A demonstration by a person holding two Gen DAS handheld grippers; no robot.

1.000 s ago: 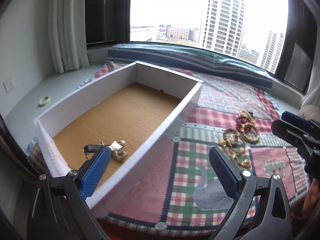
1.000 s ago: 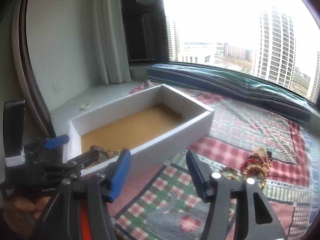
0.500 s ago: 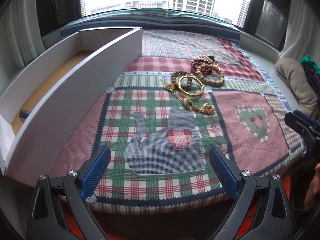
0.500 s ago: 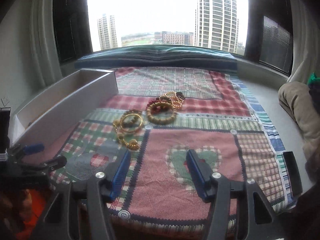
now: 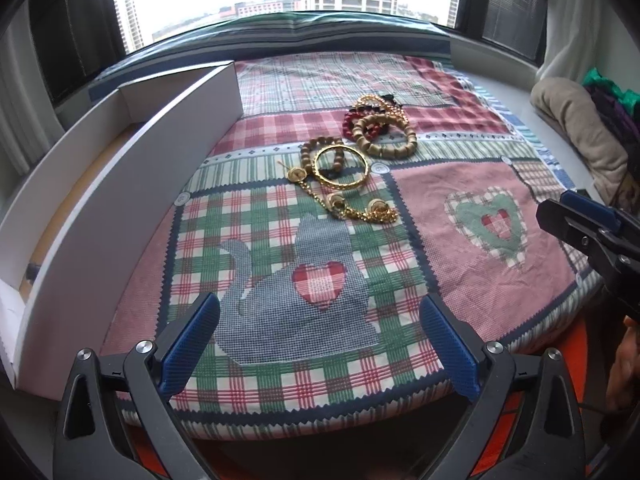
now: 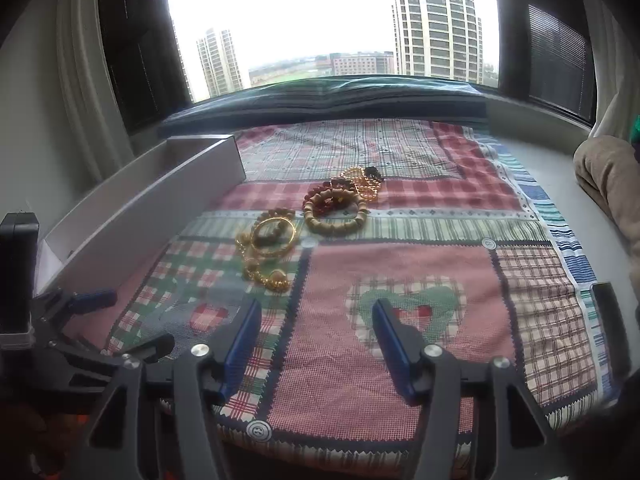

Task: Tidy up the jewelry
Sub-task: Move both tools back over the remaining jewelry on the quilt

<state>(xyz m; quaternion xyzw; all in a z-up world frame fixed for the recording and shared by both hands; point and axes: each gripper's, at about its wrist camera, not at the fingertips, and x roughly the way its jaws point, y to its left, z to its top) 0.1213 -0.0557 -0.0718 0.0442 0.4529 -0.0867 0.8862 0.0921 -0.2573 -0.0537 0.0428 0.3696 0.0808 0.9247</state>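
A pile of jewelry lies mid-quilt: a gold bangle [image 5: 340, 166] [image 6: 274, 236], a wooden bead bracelet [image 5: 390, 138] [image 6: 336, 216], dark red beads [image 5: 356, 122] and a gold chain with pendants [image 5: 360, 208] [image 6: 272, 276]. The white box [image 5: 132, 184] [image 6: 152, 208] stands along the quilt's left side. My left gripper [image 5: 320, 340] is open and empty over the grey cat patch, short of the chain. My right gripper [image 6: 316, 340] is open and empty over the pink patch, near the heart. Each gripper shows at the edge of the other's view.
The patchwork quilt [image 5: 460, 184] ends just below both grippers at its front edge. A beige cushion [image 5: 580, 128] lies on the sill at the right. A dark folded blanket [image 6: 320, 100] runs under the window behind the quilt.
Both views swung right, from the white box to the jewelry pile, and dropped closer to the quilt. The box now sits at the left. Both jaws stay as wide as before.
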